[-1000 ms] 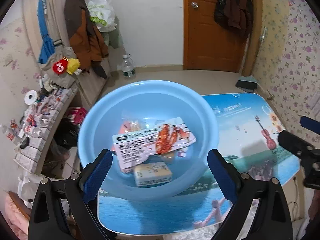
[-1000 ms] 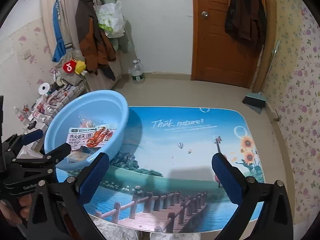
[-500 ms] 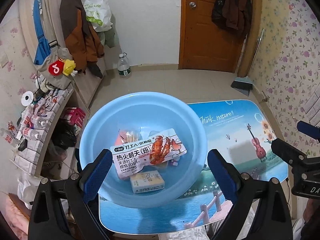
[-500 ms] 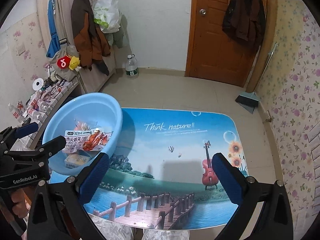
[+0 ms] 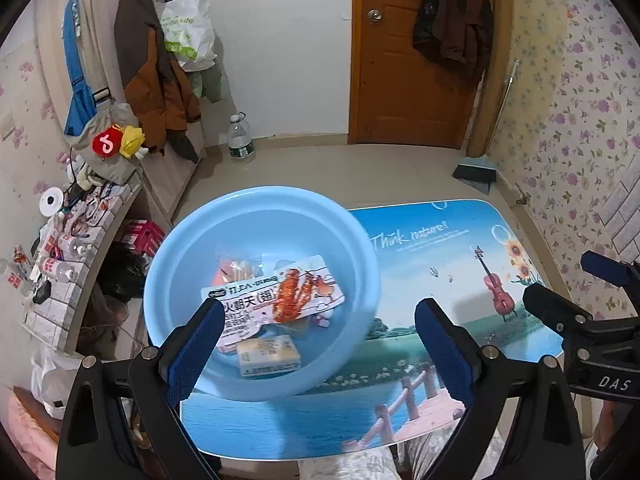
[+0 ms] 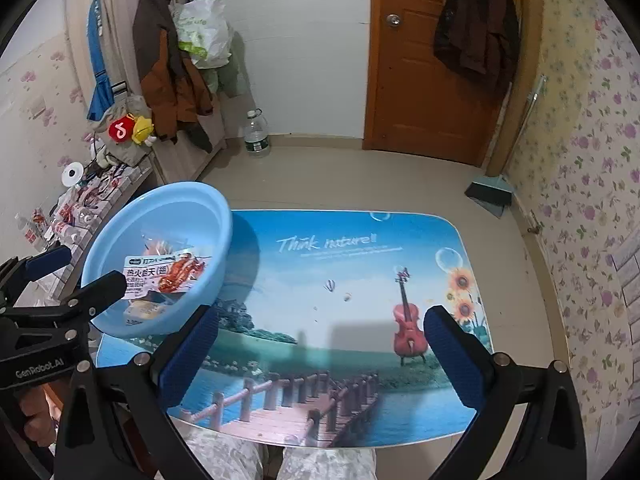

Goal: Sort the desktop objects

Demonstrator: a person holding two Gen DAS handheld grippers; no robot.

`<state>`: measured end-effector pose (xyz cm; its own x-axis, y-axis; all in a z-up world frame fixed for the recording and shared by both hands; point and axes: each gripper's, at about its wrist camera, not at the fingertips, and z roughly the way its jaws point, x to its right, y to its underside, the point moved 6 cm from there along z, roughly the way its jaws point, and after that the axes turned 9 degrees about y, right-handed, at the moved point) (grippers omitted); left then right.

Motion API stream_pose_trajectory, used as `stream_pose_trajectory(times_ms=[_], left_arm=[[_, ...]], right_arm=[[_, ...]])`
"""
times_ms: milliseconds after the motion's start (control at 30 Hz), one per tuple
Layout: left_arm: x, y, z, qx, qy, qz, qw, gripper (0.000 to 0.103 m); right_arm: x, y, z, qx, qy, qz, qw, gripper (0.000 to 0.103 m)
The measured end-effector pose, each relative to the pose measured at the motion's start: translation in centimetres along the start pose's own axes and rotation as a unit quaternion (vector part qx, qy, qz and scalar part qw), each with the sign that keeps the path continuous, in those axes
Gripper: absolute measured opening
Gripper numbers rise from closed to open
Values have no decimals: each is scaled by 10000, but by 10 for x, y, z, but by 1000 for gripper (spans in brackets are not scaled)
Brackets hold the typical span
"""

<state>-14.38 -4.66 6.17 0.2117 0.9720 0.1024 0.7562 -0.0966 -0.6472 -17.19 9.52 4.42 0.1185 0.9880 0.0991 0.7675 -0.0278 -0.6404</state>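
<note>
Only the right view shows the dustpan clearly, apparently; both hand-held grippers spread.

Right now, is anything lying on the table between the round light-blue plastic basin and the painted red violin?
No. In the right wrist view, only bare printed tabletop separates the round light-blue plastic basin from the painted red violin.

Black tool frames, blue pads, silver screws.

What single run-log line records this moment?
left gripper: open, empty | right gripper: open, empty | blue basin: on table, left end | snack packets: inside basin | rest of table: bare
</note>
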Motion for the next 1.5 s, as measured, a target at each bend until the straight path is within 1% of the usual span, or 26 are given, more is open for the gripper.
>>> stream_pose_trajectory(times_ms=[300, 467, 633, 900, 1100, 1200, 1300, 1500], left_arm=[[30, 4, 5, 7, 153, 97, 9998, 97], [43, 7, 9, 3, 234, 27, 9997, 97], [53, 11, 12, -7, 266, 69, 9996, 97], [53, 11, 7, 38, 225, 77, 9997, 97], [50, 13, 0, 114, 276, 43, 9995, 97], [50, 16, -2, 148, 261, 66, 9995, 98], [48, 20, -4, 224, 280, 27, 9994, 98], [45, 28, -12, 503, 229, -86, 9984, 98]], right_arm=[[39, 13, -6, -64, 193, 225, 9995, 103], [59, 15, -14, -28, 313, 304, 9990, 103], [73, 17, -20, 27, 377, 377, 9986, 103], [75, 19, -18, -7, 362, 432, 9984, 103], [74, 23, -14, -52, 360, 444, 9984, 103], [73, 26, -12, -65, 338, 452, 9984, 103], [73, 29, -10, -6, 294, 507, 9983, 103], [72, 40, -3, -69, 276, 502, 9983, 103]])
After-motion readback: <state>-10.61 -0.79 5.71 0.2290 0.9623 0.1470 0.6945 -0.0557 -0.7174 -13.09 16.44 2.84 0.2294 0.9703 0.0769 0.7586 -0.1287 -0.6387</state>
